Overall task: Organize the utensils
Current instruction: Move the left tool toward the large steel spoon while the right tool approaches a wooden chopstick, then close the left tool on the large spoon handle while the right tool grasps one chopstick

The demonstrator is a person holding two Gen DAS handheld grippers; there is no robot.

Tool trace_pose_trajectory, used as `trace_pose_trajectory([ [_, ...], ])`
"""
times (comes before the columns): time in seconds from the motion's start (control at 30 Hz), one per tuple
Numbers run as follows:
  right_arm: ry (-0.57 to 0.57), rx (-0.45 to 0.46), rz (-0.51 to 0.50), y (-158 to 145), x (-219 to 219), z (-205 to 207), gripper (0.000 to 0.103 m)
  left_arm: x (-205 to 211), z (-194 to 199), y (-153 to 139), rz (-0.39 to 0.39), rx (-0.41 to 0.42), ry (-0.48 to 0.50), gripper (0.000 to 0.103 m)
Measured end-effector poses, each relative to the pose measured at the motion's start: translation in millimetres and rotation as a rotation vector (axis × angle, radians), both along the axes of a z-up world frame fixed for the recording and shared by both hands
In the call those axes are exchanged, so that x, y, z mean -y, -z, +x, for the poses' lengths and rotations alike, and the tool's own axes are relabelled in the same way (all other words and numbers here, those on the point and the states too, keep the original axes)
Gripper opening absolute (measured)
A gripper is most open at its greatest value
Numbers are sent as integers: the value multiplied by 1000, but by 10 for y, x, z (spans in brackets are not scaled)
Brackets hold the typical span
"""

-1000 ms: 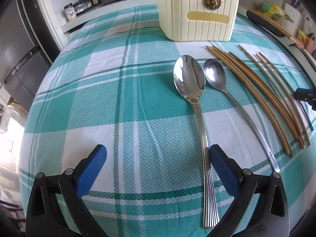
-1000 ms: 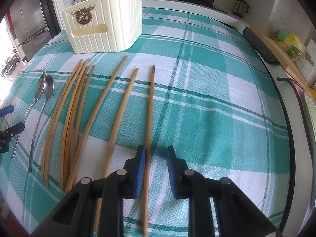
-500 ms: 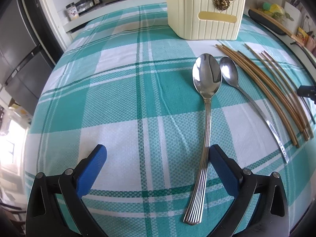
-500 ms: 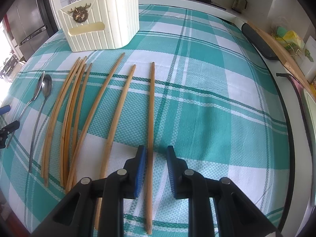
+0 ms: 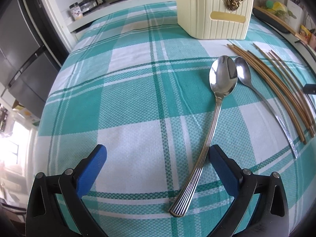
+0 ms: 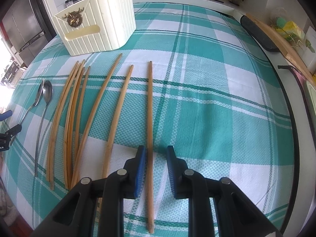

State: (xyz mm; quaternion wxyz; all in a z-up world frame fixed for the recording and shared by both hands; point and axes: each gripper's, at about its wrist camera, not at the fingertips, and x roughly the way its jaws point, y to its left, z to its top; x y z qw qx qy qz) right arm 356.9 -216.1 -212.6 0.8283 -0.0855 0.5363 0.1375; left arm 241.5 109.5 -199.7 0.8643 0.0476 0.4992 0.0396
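Your left tongs (image 5: pixel 158 165) stand wide, nothing gripped, over the teal-and-white checked cloth surface (image 5: pixel 122 90). The large steel spoon with the ribbed handle (image 5: pixel 211 114) lies flat on the cloth, bowl toward 12 o'clock, handle running down to about 6; its handle passes just inside the right blue pad (image 5: pixel 223 169), whether touching you cannot tell. Nothing lies near the left pad. Just beside it at 3 o'clock lies the slimmer plain steel spoon (image 5: pixel 256 94), bowls nearly touching. Further toward 3 lies the bundle of tan wooden chopsticks (image 5: pixel 276 90). The cream ribbed plastic utensil holder with the gold deer badge (image 5: pixel 213 15) stands upright at 1 o'clock, well apart from the spoons.

Your right tongs (image 6: pixel 156 167) stand narrow, with the lone wooden chopstick (image 6: pixel 150 118) running between the blue pads (image 6: pixel 140 169), closer to the left pad; the right pad is clearly off it, so no grip. This stick lies straight toward 12. At 10 to 11 o'clock lie the other chopsticks (image 6: pixel 79 114), fanned and partly overlapping. Both spoons (image 6: pixel 44 102) lie at 9 to 10. The holder (image 6: pixel 98 23) sits at 11. Your left tongs' tip (image 6: pixel 7 124) shows at the 9 o'clock edge.
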Motion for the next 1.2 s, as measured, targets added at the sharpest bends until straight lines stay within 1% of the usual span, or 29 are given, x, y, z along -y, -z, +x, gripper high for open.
trace_pose_trajectory([
  [0.13,-13,-34,2,-16,-8,56,22,3,27,-12,2,-12,30,103],
  [0.17,-22,-47,9,-18,-14,66,24,28,43,-15,-4,-15,46,103],
  [0.23,-34,-71,11,-17,-26,99,25,101,94,-19,-24,-21,88,103],
  [0.37,-58,-107,0,-14,-74,215,25,278,296,3,-24,-27,182,103],
  [0.47,-71,-129,-6,18,-128,361,25,343,501,-6,-23,-53,226,103],
  [0.57,-88,-131,-12,16,-236,533,26,430,685,-6,-38,-84,275,103],
  [0.6,-93,-133,-12,19,-284,603,26,464,740,-5,-45,-92,293,100],
  [0.7,-93,-130,-6,26,-426,831,27,550,884,-24,-99,-114,336,86],
  [0.77,-72,-123,8,29,-485,991,25,591,961,-46,-101,-108,343,76],
  [0.8,-58,-117,14,25,-501,1053,24,609,981,-58,-106,-103,351,66],
  [0.83,-47,-115,17,28,-516,1103,19,621,1000,-76,-115,-98,359,52],
  [0.87,-38,-109,14,29,-527,1137,7,622,1023,-91,-123,-92,364,42],
  [0.93,-18,-102,45,23,-517,1172,6,623,1047,-101,-117,-88,348,42],
  [1.03,15,-61,134,-103,-414,1106,6,580,997,-150,-121,-59,314,42],
  [1.2,21,56,266,-589,-180,744,6,478,708,-461,-147,47,296,42],
])
